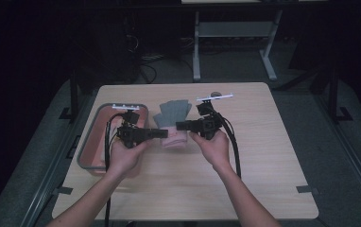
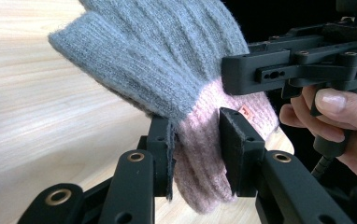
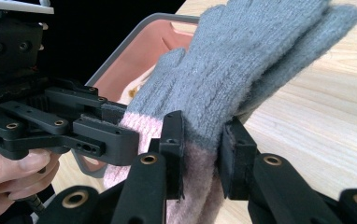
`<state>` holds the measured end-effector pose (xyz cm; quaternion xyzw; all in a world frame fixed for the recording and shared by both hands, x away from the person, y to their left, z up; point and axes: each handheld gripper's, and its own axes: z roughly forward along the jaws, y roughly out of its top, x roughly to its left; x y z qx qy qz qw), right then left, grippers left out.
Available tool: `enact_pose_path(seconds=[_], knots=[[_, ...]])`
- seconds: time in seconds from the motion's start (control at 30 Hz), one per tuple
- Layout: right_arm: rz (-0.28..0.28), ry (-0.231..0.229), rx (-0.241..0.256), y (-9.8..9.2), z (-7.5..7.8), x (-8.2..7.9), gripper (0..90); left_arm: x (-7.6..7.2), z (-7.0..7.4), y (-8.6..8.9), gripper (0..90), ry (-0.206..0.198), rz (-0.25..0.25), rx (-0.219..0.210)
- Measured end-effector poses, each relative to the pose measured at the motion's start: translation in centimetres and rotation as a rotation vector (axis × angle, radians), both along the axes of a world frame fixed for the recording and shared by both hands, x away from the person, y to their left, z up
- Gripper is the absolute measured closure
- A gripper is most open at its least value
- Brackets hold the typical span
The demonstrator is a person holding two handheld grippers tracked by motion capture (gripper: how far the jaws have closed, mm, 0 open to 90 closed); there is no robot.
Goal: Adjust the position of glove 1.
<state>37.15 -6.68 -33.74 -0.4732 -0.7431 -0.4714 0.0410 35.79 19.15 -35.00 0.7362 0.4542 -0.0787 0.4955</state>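
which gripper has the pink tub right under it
The left gripper: its body hangs over the pink tub; the right gripper is over bare table, both clamping the glove cuff.

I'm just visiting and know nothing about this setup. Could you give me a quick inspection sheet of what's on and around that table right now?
Surface: light wooden table, mostly bare.
Job's things: grey glove with pink cuff, gripped at the cuff from both sides, fingers pointing away from the person.
Clutter: pink bin with grey rim at the table's left edge; contents unclear.
Grippers: left hand-held gripper and right hand-held gripper both shut on the glove.
Cables: black cables trail from each gripper toward the person.
Surroundings: dark room, another table's legs behind, more cables on the floor.
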Motion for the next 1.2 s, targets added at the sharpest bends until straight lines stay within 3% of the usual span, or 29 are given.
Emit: enact_pose_path(seconds=[1.2], knots=[[0.074,-0.019,0.021,6.4,1.9,1.5,73.4,-0.4,2.1,6.3,66.4,-0.031,0.071,0.022]])
